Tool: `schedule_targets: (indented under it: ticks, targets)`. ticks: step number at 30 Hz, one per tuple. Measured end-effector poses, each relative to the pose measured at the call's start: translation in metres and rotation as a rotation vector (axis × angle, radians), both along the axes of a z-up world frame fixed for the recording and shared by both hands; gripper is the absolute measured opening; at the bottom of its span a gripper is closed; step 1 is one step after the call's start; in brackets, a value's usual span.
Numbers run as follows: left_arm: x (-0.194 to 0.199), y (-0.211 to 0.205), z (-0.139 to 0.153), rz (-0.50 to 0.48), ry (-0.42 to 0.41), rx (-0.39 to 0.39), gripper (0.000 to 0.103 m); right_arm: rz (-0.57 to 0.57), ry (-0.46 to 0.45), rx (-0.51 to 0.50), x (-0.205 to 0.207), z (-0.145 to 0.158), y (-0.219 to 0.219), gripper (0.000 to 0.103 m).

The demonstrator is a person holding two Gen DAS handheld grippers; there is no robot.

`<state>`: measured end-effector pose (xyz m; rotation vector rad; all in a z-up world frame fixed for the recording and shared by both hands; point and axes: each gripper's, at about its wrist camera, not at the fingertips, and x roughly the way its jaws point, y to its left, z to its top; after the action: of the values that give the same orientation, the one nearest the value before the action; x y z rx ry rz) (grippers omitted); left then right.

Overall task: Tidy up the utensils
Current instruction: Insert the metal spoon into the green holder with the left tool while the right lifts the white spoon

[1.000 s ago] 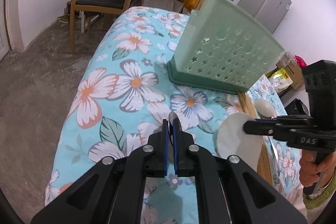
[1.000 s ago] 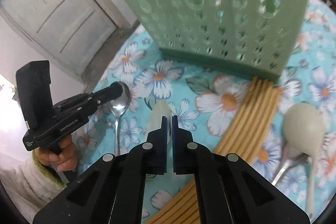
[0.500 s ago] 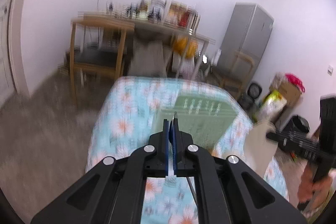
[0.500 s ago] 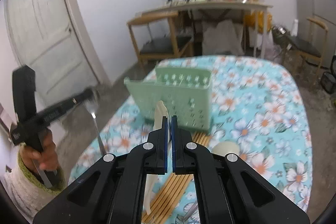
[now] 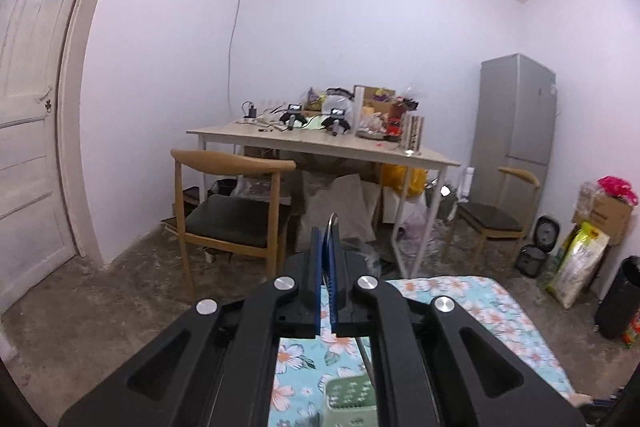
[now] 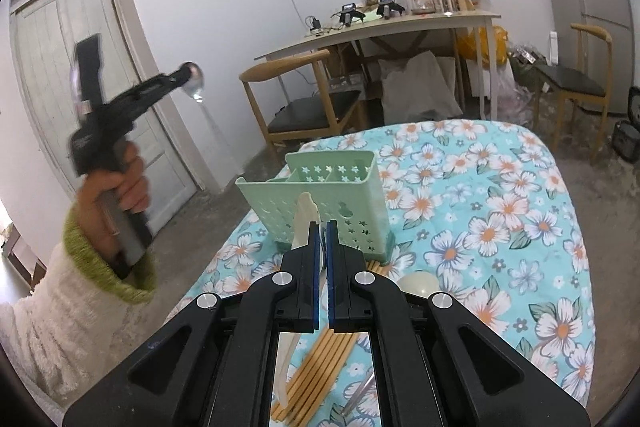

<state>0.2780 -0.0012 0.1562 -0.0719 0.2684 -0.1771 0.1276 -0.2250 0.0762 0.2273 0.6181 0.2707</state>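
Note:
My left gripper (image 5: 326, 239) is shut on a metal spoon (image 5: 331, 223), held high above the table; in the right wrist view that gripper (image 6: 186, 75) holds the spoon's bowl (image 6: 195, 83) with the handle hanging down. My right gripper (image 6: 321, 227) is shut on a cream plastic spoon (image 6: 305, 223), raised in front of the green perforated utensil holder (image 6: 320, 203). The holder also shows far below in the left wrist view (image 5: 348, 393). Its compartments look empty.
The floral tablecloth (image 6: 500, 211) carries a bundle of wooden chopsticks (image 6: 320, 367), a cream ladle (image 6: 416, 285) and a metal utensil (image 6: 360, 395) near the front. Beyond stand a chair (image 5: 232, 203), a cluttered desk (image 5: 320, 143) and a fridge (image 5: 516, 131).
Both grippers rose well above the table with their spoons. The left one tilted up towards the room; the right one lifted the cream spoon and pulled back from the holder.

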Motion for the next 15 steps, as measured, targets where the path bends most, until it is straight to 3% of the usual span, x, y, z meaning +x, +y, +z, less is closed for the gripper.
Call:
schedule_targets:
  ticks: [9, 15]
  targets:
    - [0.035, -0.018, -0.055, 0.034, 0.067, 0.063, 0.002, 0.009, 0.029, 0.017, 0.003, -0.008, -0.005, 0.001]
    - [0.042, -0.014, -0.081, -0.033, 0.19, 0.005, 0.007, 0.006, 0.04, 0.023, 0.005, -0.011, -0.007, 0.001]
